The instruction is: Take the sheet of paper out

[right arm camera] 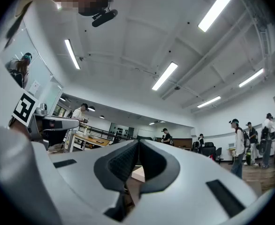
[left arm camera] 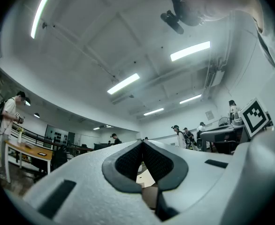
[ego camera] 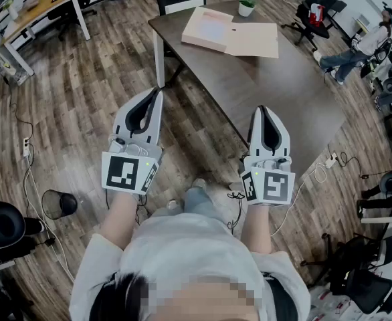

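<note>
Where the smooth table ends, a flat cardboard folder lies.

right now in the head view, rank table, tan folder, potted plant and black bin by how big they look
1. table
2. tan folder
3. black bin
4. potted plant
The plant stands farther from the camera than the bin, so the order of that last pair is less sure.

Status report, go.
Left gripper shut, empty. Right gripper shut, empty. Folder on table, not reached. Potted plant beside it, nothing between.
</note>
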### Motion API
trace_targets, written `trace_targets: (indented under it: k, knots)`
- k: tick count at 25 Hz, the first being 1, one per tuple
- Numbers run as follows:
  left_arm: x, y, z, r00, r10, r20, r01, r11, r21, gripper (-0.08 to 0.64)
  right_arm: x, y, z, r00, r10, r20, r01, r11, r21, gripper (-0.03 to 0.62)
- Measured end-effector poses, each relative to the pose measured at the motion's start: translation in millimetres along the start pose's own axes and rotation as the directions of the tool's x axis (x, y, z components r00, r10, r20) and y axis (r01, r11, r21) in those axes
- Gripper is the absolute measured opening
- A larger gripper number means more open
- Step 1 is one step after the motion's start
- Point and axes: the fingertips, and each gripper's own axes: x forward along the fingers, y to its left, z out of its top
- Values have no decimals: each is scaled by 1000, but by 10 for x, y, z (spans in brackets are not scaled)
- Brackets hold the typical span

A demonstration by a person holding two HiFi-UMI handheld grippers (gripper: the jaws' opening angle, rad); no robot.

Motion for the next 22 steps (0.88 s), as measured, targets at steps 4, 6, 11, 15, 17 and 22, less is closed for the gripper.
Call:
trace_targets:
  k: [4,6,11,15,17,22]
  knots:
    - [-1,11,13,1000,2,1,-2,1000,-5,9,1,9,10,1000,2,0,-2,1000,-1,15]
    - [-4,12,14,1000,1,-1,-1,1000,-6,9,-2,17,11,1000,2,-1,-2,1000,-1,15]
    - [-35,9,4,1000,0,-3,0,1000,-7,9,-24,47,-2,1000,5,-6,-5,1000,-3,15]
    - [-40,45,-5,1000,1,-6,-1,1000,-4,9,-14,87,9,1000,14,2,-14,1000,14,15]
    - [-37,81,-38,1000,4,-11,-4,1000,-4,9,6,108,8,1000,19,9,-19,999,29,15]
    - [102,130,-156,1000,1,-14,-1,1000,-26,9,155,31,-106,1000,13,-16,-13,1000,18,17]
